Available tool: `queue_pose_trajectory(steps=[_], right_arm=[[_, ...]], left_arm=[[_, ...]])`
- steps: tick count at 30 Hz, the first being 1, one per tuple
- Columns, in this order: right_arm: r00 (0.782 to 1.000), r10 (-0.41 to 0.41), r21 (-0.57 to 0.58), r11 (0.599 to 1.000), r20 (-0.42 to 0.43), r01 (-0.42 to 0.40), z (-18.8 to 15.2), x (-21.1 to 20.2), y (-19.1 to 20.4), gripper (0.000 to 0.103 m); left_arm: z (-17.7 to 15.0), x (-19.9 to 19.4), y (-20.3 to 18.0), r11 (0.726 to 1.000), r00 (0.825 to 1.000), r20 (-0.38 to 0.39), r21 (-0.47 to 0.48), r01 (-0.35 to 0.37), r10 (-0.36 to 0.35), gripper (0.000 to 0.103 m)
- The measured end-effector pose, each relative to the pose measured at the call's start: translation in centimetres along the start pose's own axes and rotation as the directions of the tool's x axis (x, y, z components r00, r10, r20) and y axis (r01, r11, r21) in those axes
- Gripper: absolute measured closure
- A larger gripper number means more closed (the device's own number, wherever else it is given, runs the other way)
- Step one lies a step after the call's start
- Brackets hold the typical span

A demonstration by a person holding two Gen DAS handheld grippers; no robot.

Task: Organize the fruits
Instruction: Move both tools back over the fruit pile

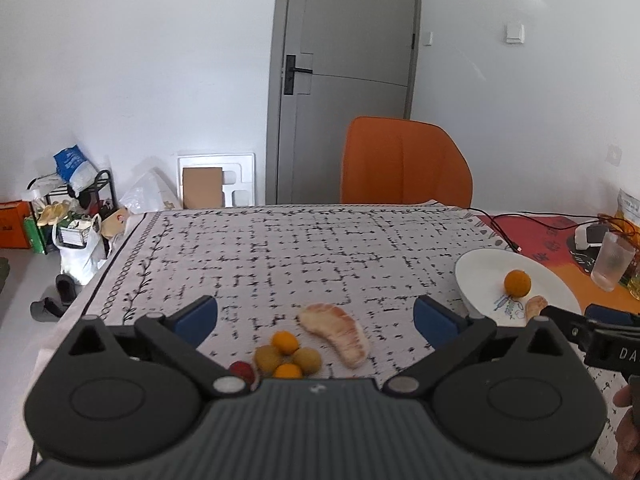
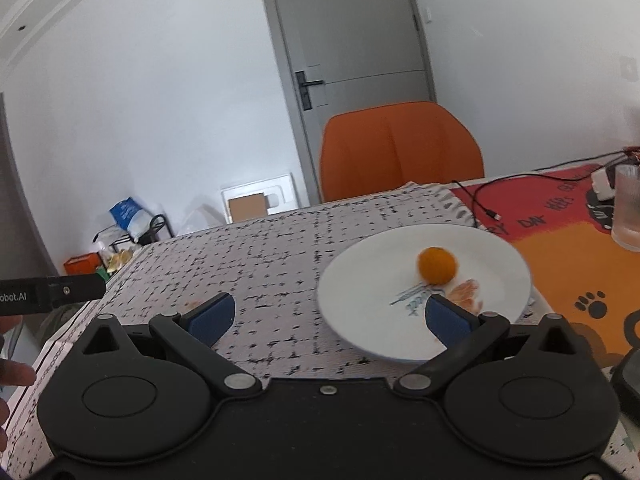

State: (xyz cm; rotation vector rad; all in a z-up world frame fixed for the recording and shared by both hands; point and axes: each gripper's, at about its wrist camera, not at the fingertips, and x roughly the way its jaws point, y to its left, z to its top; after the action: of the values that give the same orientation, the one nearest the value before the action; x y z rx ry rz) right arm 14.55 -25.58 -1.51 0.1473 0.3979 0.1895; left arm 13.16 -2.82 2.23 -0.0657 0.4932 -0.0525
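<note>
- Left wrist view: the left gripper stands with its blue pads spread wide, nothing between them but the patterned tablecloth.
- A broad bare stretch of cloth runs ahead to the table's far edge, where an orange chair is pushed in; the left edge drops to the floor beside bags and a small rack.
- Close under the gripper lies a pale pink pomelo segment, curved, and just left of it a tight cluster of small round fruits, orange and yellow-green, with a red one at the side.
- To the right sits a white plate holding an orange and a small peeled piece near its rim.
- Right wrist view: the right gripper is also wide open and holds nothing; its right pad hangs over the plate's near rim.
- The plate lies at the cloth's right edge, against a red-and-orange mat with cables and a frosted glass.
- The orange is round and smooth, with the segment just beside it.
</note>
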Motion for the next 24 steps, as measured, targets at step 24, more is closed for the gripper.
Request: queue_pose_trajectory(steps=[24], right_arm=[[0.979,0.186,-0.068,0.979,-0.078,-0.191,-1.7,1.1,6.9,0.0]], left_arm=[[-2.7,-4.0,8.1,0.987,0.998,0.018,-0.152,-0.05,0.054,0.0]])
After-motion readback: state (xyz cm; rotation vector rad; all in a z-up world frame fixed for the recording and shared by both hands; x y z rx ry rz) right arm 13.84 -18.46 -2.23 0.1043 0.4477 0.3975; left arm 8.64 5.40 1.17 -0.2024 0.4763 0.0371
